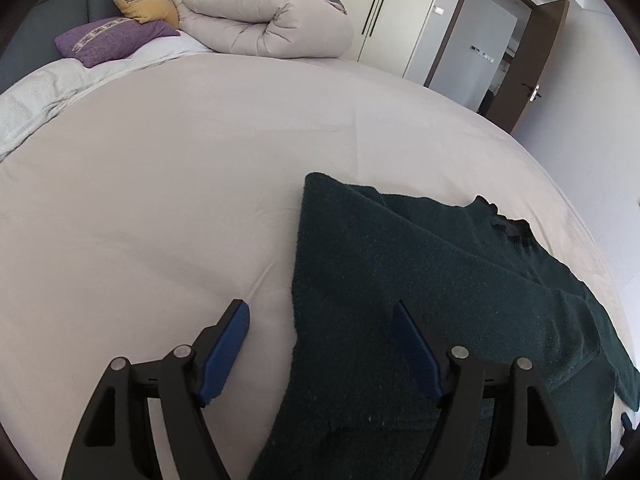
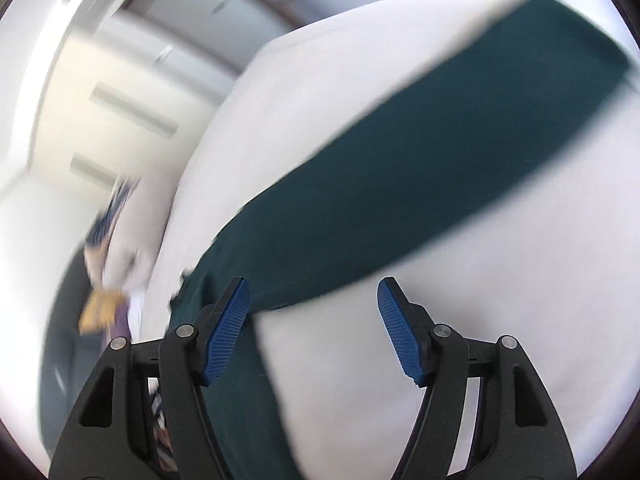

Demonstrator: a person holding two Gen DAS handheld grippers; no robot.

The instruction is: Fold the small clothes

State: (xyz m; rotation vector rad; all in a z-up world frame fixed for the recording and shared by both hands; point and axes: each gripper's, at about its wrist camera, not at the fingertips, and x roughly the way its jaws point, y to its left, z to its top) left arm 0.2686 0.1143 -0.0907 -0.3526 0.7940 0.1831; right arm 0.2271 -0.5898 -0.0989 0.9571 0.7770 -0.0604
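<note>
A dark green sweater (image 1: 420, 280) is lying partly folded on the pale bed sheet (image 1: 160, 200), toward the bed's right side in the left wrist view. The left gripper (image 1: 320, 312) is hovering over the sweater's left edge with its jaws spread wide and nothing clamped between them. The right gripper (image 2: 314, 292) is likewise standing released above the sheet, empty, its view badly blurred. Pillows (image 1: 120, 24) and a rolled duvet (image 1: 264, 20) are sitting at the head of the bed.
</note>
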